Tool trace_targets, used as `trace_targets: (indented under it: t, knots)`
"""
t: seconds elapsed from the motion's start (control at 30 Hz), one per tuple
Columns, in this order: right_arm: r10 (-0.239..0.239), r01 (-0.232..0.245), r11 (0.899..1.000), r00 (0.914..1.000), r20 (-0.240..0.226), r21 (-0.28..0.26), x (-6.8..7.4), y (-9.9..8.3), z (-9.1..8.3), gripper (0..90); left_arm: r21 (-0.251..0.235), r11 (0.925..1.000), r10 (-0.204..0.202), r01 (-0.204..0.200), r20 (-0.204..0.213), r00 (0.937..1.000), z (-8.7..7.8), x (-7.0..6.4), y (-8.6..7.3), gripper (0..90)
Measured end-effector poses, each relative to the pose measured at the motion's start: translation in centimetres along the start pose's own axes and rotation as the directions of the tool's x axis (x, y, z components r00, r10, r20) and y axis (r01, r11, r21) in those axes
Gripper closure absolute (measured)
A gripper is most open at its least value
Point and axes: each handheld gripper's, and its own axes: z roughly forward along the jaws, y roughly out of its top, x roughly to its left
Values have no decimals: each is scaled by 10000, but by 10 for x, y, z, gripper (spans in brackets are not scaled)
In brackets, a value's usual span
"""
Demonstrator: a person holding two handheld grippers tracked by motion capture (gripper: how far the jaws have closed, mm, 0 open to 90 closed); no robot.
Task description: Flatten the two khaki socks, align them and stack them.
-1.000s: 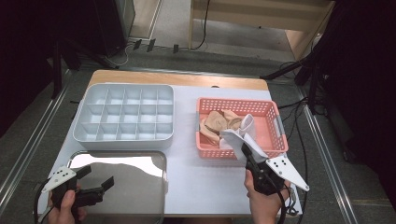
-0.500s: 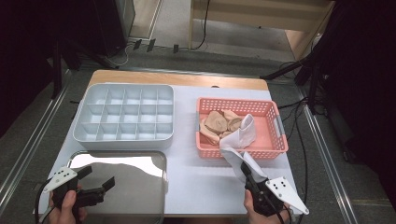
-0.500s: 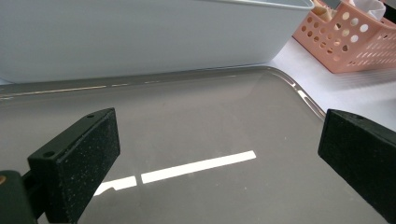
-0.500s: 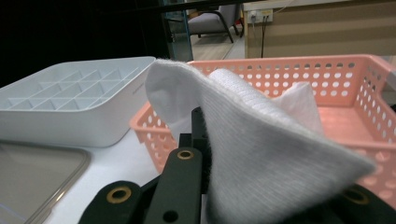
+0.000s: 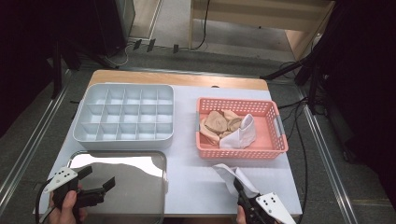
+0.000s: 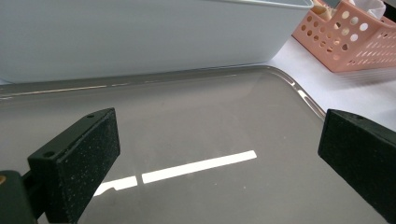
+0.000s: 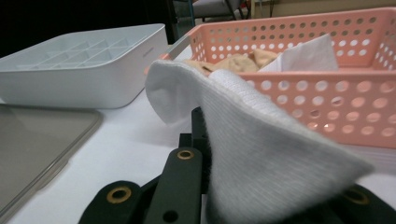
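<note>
Right tongs: jaws clamped on a white sock, at the near right of the desk. In the right gripper view the sock draped over the jaws, just in front of the basket.

Left tongs: jaws wide apart, holding nothing, over the near left corner of the tray. In the left gripper view both pads hung above the bare tray.

Basket: pink, perforated, right of centre; held tan socks and a white sock.

Organizer: white, many compartments, left of the basket, just behind the tray.
</note>
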Motion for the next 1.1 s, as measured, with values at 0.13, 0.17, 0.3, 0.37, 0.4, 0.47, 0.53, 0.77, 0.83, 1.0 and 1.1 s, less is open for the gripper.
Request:
trace_targets:
  t: [0.13,0.17,0.3,0.37,0.4,0.47,0.53,0.77,0.83,1.0,1.1]
  knots:
    - [-103,107,9998,9997,-207,192,7,-4,6,867,29,10000,65,-65,6,10000,0,-1,0,0]
    - [-112,120,9996,9995,-286,270,10,-6,10,867,30,10000,68,-68,8,10000,1,-1,0,0]
    - [-183,208,9987,9984,-527,475,21,-9,24,867,42,10000,56,-56,53,10000,1,-3,0,0]
    - [-259,296,9980,9975,-659,559,27,-10,31,867,38,9999,99,-99,69,9999,2,-4,0,0]
    - [-292,337,9976,9969,-732,610,30,-11,34,867,47,9999,112,-113,75,9999,2,-4,0,0]
    - [-267,330,9969,9958,-875,717,36,-14,42,867,27,9999,118,-119,88,9999,2,-5,0,0]
    - [-256,336,9963,9947,-999,797,40,-17,48,867,-39,9999,121,-121,85,9999,2,-6,0,0]
    - [-390,482,9951,9937,-1052,862,52,-20,63,867,-48,9999,166,-165,147,9998,3,-9,0,0]
    - [-347,444,9942,9944,-995,974,52,-20,66,866,-50,9998,201,-200,170,9997,3,-10,0,0]
    - [-445,587,9877,9941,-994,1449,58,-30,72,858,-7,9997,236,-236,214,9995,4,-12,0,0]
    - [-425,595,9839,9938,-1029,1688,58,-32,72,774,5,9997,242,-243,238,9994,6,-13,0,0]
